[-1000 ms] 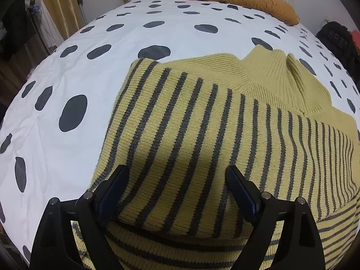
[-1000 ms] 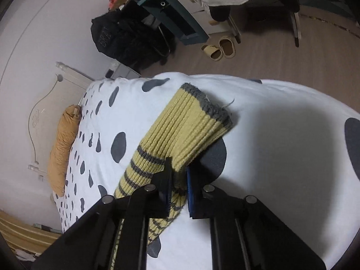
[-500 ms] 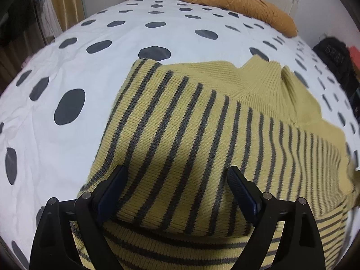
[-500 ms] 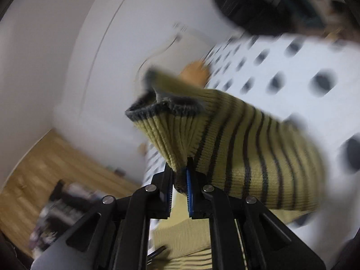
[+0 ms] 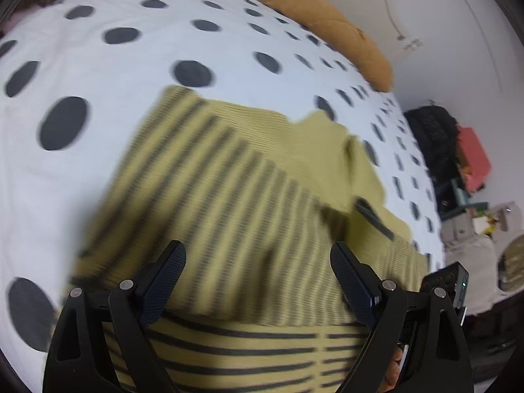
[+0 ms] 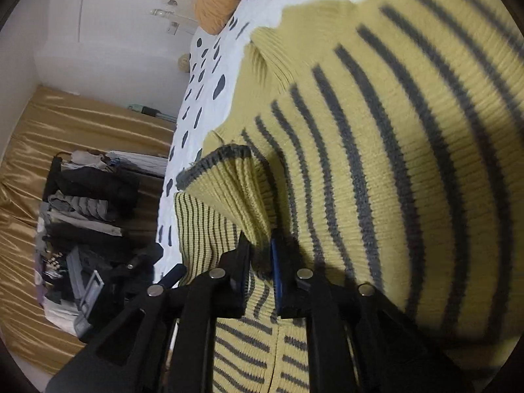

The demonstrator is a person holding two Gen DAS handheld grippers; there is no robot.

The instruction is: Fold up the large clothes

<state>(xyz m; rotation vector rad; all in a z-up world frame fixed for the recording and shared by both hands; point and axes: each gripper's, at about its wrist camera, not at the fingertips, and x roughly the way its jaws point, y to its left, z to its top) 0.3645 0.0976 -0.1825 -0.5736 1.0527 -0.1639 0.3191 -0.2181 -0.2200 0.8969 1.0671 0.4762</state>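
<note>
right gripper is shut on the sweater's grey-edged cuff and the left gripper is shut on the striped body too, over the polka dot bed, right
Not quite. The left gripper is open: the left wrist view shows its fingers wide apart over the sweater, gripping nothing. The rest holds: the right gripper is shut on the cuff, over the polka dot bed.

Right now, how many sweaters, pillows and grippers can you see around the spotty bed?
Striped sweater: 1
Orange pillow: 1
Grippers: 2, the left gripper open over the sweater, the right gripper shut on the sweater's cuff
Total: 4, all on or above the polka-dot bedspread.
</note>
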